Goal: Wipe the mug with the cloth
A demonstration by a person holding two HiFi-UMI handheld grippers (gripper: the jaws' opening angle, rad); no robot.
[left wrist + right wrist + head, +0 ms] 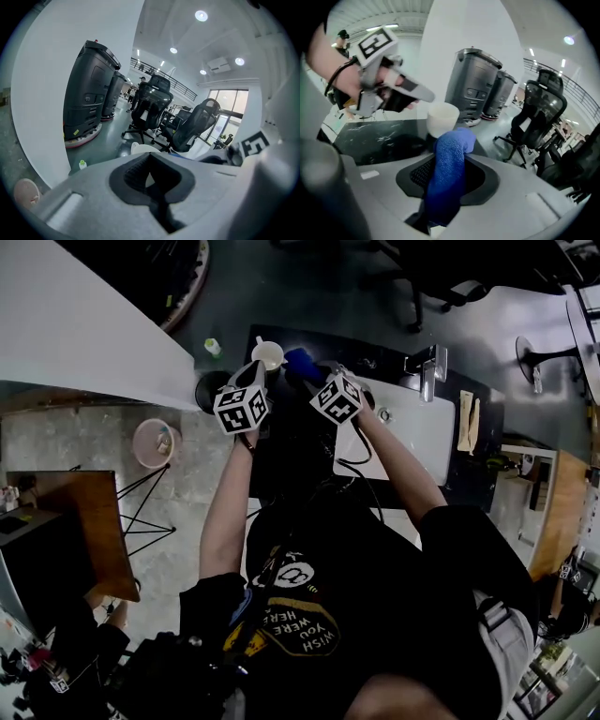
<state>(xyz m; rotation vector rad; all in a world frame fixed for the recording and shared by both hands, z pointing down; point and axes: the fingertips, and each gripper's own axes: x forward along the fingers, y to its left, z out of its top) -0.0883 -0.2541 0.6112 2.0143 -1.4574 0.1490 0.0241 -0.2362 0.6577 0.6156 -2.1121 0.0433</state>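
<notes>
A person bends over a black marble-look table (492, 418), a two-jaw tool in each hand, the mug-wiping job under way. The left claw (258, 371) reaches in from the 7 o'clock side of a white ceramic mug (268, 354) at the table's far edge. In the left gripper view its dark ribbed pads (133, 171) stand almost together, with a sliver of white caught in the narrow gap. The mug's rim (140, 148) shows just past the tips, so the claw (150, 180) appears pinched on the mug's wall.

The right claw (317, 376) is clamped on a blue terry cloth (302, 362). In the right gripper view the cloth (450, 164) stands up out of the claw (447, 183) in a thick roll, and its top folds over against the mug (443, 119) at the mug's 5 o'clock.

From overhead the cloth sits at the mug's 3 o'clock, right beside it. A white rectangular basin (412, 432) with a metal tap (427, 371) lies on the table at the person's 2 o'clock. A pink bucket (155, 442) stands on the floor at 9 o'clock, and a small green-capped bottle (213, 347) stands near the mug's 9 o'clock. Black office chairs (534, 112) and two dark grey floor machines (473, 84) fill the room beyond.
</notes>
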